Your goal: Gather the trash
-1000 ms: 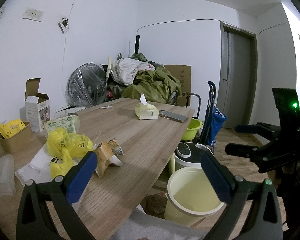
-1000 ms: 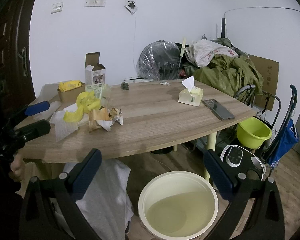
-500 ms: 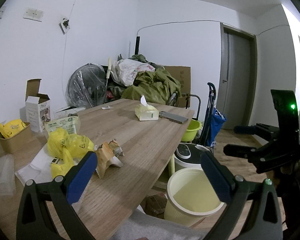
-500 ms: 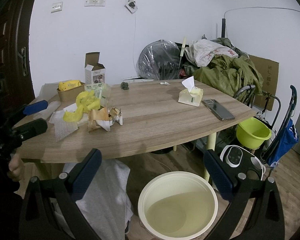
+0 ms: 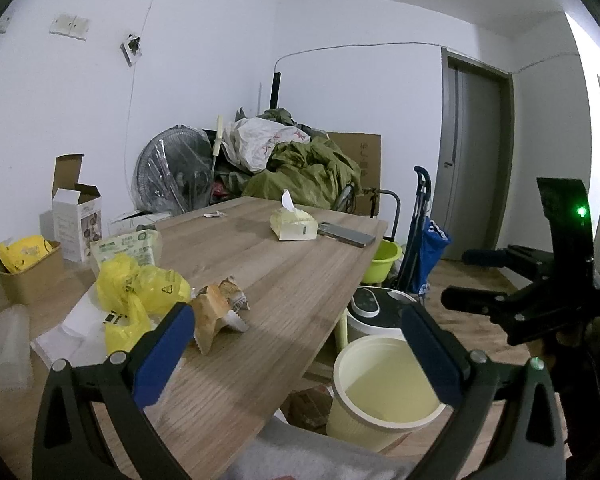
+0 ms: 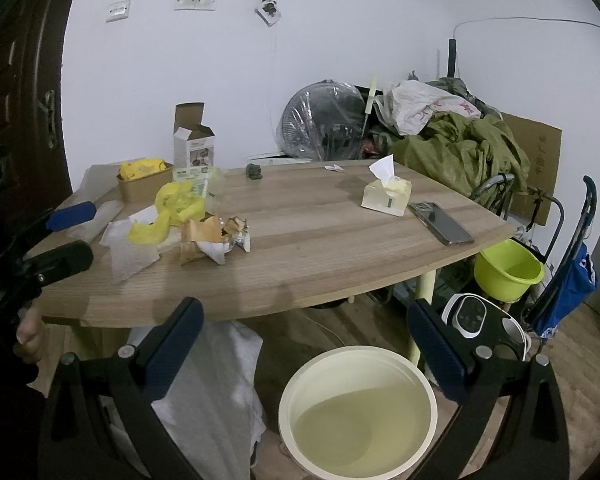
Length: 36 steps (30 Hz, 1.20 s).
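right wrist view: my right tool (image 6: 305, 344) hangs spread wide and empty above the round pale-yellow plastic bin (image 6: 358, 410) at lower centre. crumpled brown-and-white wrappers (image 6: 212, 240) lie on the wooden surface (image 6: 340, 248), centre left. my left tool (image 5: 296, 354) is likewise released, holding nothing.

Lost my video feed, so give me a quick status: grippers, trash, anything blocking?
Left gripper open, right gripper open, both empty. Crumpled wrappers and yellow bag on the table, untouched; bin below, empty. Nothing blocking.
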### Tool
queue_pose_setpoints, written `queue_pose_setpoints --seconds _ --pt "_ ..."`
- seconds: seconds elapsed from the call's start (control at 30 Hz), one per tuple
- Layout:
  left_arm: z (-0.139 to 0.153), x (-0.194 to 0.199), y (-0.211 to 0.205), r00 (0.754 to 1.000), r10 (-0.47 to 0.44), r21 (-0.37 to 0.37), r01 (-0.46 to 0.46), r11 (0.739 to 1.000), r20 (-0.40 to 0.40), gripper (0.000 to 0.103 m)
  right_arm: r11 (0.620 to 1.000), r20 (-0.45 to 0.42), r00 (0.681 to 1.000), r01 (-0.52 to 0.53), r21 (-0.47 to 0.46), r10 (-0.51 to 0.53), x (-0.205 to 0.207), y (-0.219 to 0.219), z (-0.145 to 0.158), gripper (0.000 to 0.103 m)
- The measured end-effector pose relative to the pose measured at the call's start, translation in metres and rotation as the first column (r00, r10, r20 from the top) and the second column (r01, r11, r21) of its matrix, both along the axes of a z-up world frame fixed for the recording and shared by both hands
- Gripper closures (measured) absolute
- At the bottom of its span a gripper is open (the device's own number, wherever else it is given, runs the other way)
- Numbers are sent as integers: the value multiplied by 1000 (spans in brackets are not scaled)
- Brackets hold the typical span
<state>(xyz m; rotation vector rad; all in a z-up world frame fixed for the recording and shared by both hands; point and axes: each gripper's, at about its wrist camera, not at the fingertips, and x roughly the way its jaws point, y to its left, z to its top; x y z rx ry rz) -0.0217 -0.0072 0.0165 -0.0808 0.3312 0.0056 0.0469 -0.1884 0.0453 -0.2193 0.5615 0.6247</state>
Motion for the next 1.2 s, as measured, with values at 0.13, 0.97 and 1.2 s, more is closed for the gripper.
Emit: queue_pose_setpoints --seconds 0.13,0.97,1.2 --pt "-1 -1 2 1000 -2 -14 2 1000 -6 0 1000 -2 1000 -5 -14 5 1 3 0 2" --pt "-14 -19 81 967 239 -47 -244 969 -87 0 988 -38 988 -149 -49 147 53 87 -21 2" --pt "-24 -23 107 935 321 -50 -331 942 -149 0 975 -83 973 -220 -24 217 73 128 -40 2"
